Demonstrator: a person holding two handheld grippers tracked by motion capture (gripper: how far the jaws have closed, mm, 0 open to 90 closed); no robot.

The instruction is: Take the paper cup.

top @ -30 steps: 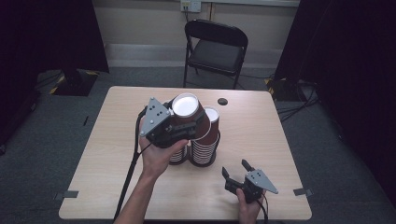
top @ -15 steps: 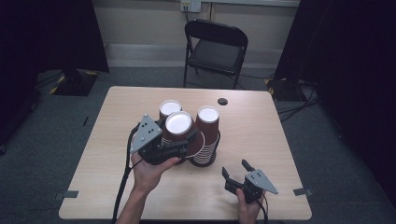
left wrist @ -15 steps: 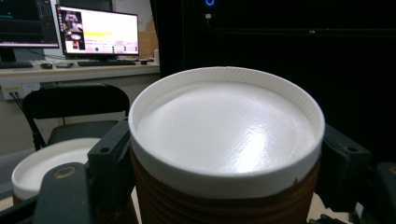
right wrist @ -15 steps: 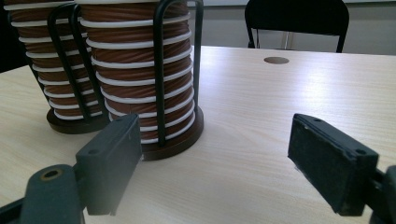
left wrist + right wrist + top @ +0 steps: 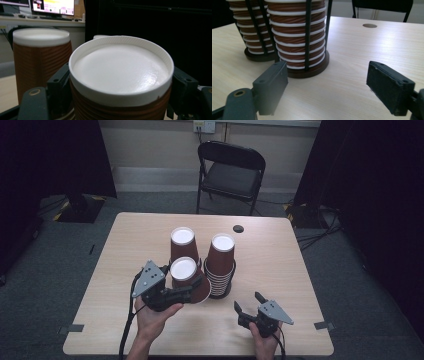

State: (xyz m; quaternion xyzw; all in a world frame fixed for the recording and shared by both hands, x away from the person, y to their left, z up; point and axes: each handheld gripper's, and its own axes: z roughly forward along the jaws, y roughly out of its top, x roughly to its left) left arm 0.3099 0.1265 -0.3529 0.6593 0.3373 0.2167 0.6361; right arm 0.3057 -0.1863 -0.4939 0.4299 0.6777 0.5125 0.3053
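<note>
The left gripper [image 5: 192, 287] clamps a ribbed brown paper cup [image 5: 186, 276], white base up, just in front of the two cup stacks [image 5: 220, 265], well inside the table [image 5: 125, 250] edges. The right gripper [image 5: 248, 303] rests near the front edge with jaws apart on nothing, bare pale wood around it. The stacks sit in black wire holders [image 5: 308, 37] on round dark bases.
</note>
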